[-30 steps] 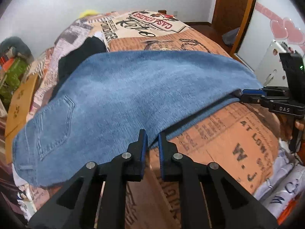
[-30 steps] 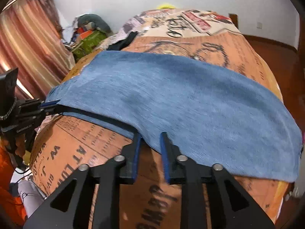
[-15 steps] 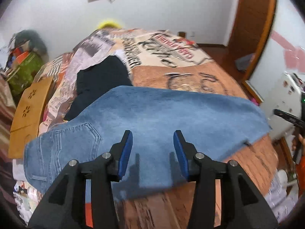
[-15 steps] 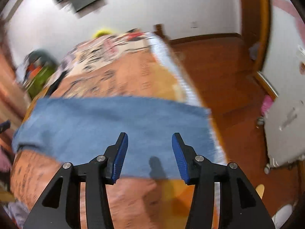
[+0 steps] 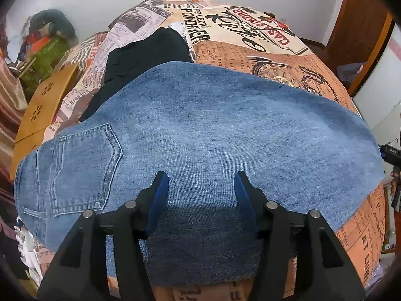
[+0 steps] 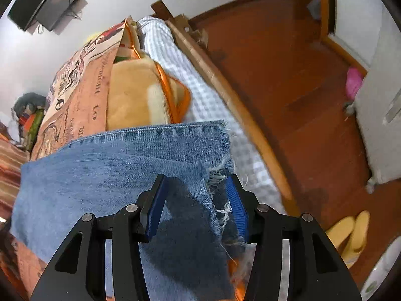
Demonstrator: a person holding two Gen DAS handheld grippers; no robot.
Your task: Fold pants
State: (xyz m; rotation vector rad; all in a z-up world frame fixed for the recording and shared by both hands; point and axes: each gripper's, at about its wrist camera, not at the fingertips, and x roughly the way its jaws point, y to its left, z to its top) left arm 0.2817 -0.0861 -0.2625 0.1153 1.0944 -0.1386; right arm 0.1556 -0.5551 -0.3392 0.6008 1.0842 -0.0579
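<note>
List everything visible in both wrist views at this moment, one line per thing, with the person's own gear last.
jeans: one pair, blue denim, laid across the bed, back pocket at left, frayed hem at right
bedspread: one, orange and cream newsprint pattern, under the jeans
black garment: one, black, on the bed beyond the jeans
blanket: one, tan with orange trim, at the bed's edge
slippers: one pair, yellow, on the wooden floor
pink item: one, on the floor by the white door; cannot tell what
left gripper: black with blue pads, over the jeans, jaws opening, nothing gripped
right gripper: same, open, straddling the frayed hem
</note>
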